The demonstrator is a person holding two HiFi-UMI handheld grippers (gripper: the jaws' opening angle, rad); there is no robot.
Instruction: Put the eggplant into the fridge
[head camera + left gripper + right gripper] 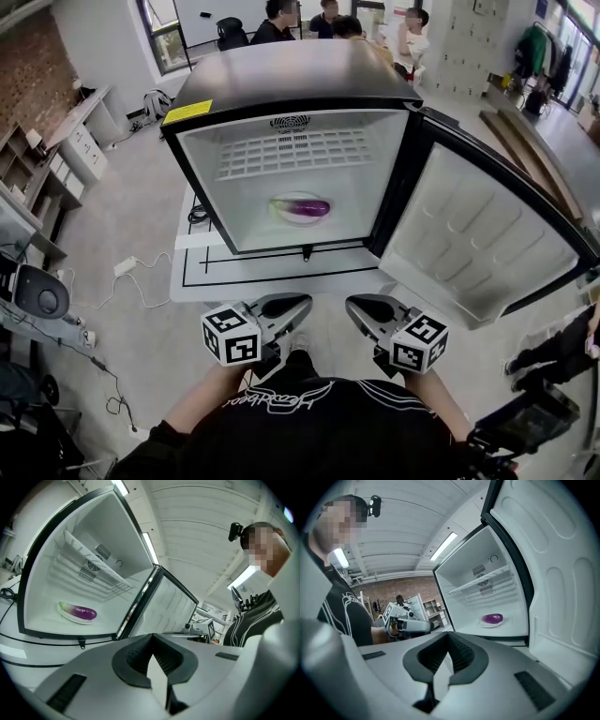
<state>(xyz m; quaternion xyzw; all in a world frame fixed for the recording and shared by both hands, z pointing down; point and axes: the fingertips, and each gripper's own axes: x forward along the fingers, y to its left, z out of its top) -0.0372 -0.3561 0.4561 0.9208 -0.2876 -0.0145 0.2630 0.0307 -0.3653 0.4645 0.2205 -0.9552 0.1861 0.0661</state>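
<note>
Head view has the small fridge point(291, 75) sitting on a white desk point(187, 274) with its door point(473, 234) wide open to the right. Eggplant point(307, 207) is already in there, lying on a white plate point(277, 210) on the fridge floor, under the wire shelf point(291, 150). Both grippers sit close to the person point(300, 422), near the desk edge and well apart from the eggplant. Left gripper point(306, 301) has its fingers closed with nothing between them, and the left gripper view backs that up, pads pressed together. Right gripper point(352, 302) is the same deal in the right gripper view, fingers closed and empty. A few people point(281, 19) are gathered behind the fridge
</note>
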